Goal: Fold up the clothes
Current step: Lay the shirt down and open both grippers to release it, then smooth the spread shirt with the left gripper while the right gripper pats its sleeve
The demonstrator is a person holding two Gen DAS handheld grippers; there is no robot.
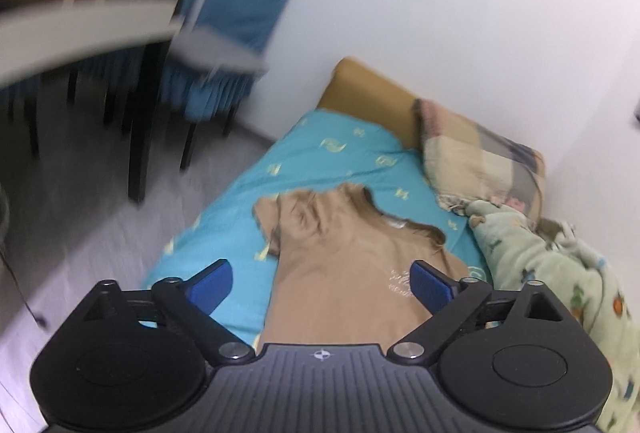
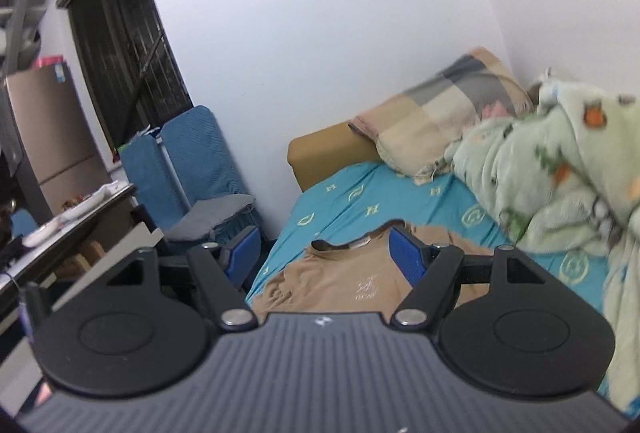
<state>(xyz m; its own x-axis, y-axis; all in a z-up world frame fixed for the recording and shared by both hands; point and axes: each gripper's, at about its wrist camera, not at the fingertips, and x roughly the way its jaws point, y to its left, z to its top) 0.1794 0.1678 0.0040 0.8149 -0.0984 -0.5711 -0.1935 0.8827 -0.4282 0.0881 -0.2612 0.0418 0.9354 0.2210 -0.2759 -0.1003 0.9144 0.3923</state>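
A tan T-shirt [image 1: 340, 273] lies chest-up on the turquoise bed sheet [image 1: 320, 161], collar toward the headboard [image 1: 372, 93], one short sleeve spread toward the floor side, and the fabric rumpled rather than flat. No fold line is visible in the part shown.

The left gripper [image 1: 322, 283] hangs above the shirt's chest with its blue pads spread wide and nothing between them. The right gripper [image 2: 326, 253] hangs above the collar region, likewise spread and empty.

Handling judgement: the shirt is light, limp knit; it will drape and sag from any grip point and drag on the sheet. Take hold at a shoulder seam or the sleeve edge, pinching one layer only.

The left view shows the spread sleeve and the checked pillow [image 1: 480, 157] from above. The right view alone shows the neck opening [image 2: 344, 244], a dark doorway [image 2: 128, 53] and a table [image 2: 68, 217]. A green fleece blanket [image 2: 560, 169] lies bunched beside the shirt.
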